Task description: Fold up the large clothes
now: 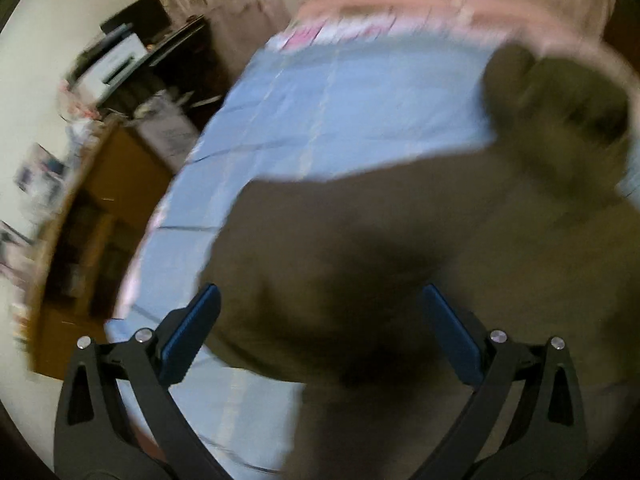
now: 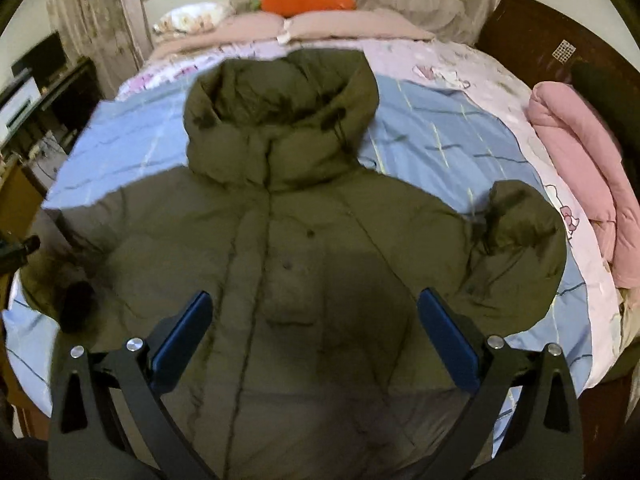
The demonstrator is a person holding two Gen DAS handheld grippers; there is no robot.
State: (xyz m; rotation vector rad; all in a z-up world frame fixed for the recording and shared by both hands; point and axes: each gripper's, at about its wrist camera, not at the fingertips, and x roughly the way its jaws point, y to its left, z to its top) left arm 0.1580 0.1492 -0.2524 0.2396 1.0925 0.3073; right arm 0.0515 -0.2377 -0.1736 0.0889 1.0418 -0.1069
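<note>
Olive-green hooded puffer jacket [image 2: 288, 240] spread front-up on blue checked bedsheet [image 2: 440, 136], hood far, hem near, long axis running away from both wide-open, empty tongs, right gripper [image 2: 314, 336] centred above it, left gripper [image 1: 320, 332] toward its left side.

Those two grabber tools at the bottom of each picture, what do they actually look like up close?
They look alike. The left gripper and the right gripper each have two matte black arms with triangular cut-outs, joined by round silver pins. Each arm ends in a flat, rectangular blue finger pad. No cables, printed markings, hands or sleeves show in either view.
</note>
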